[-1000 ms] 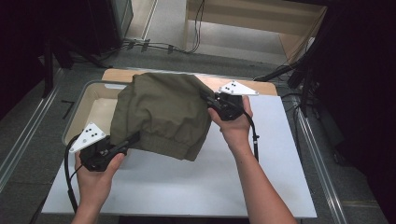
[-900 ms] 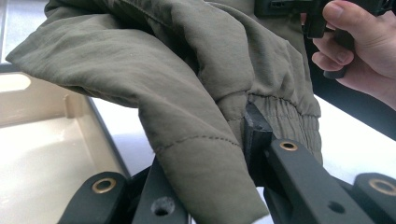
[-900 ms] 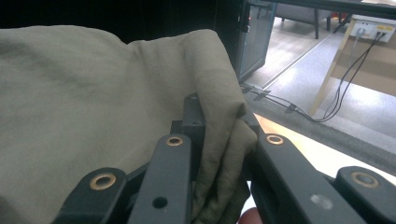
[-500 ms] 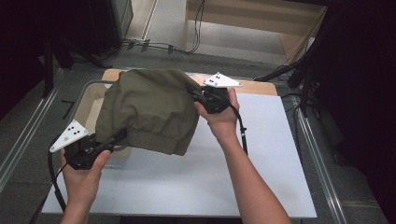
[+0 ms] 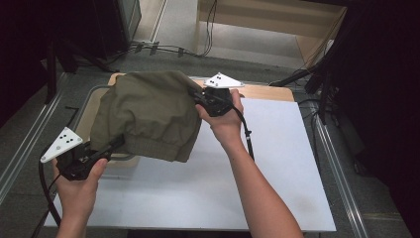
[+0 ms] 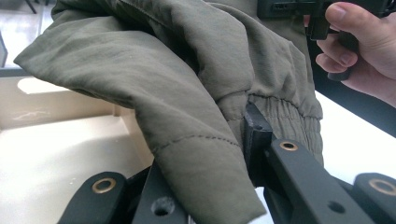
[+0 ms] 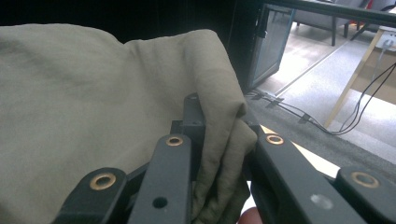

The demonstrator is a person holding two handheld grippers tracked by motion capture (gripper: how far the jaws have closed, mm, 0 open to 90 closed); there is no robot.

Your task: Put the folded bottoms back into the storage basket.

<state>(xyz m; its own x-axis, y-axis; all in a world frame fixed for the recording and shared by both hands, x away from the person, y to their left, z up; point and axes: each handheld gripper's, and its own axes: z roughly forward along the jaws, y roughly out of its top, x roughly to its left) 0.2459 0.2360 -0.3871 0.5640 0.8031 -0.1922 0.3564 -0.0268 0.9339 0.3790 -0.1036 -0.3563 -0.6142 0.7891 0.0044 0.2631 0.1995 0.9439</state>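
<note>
item: olive garment (image 5: 148, 114), held up between two grippers over table's left side.
near to far: left gripper (image 5: 111, 147), near-left, jaws pinching the elastic hem (image 6: 280, 116) at garment's lower corner; right gripper (image 5: 195, 94), farther and to the right, jaws pinching a bunched fold at the top edge (image 7: 219, 135). garment hangs slack above the beige tray (image 5: 91, 106) and left part of white sheet (image 5: 277, 163); long axis runs diagonal, near-left to far-right, hem end pointing toward the person, rounded bulk toward the far side. vs earlier frames: both grippers w/ garment shifted left and slightly up, now more over the tray; both grips unchanged.
</note>
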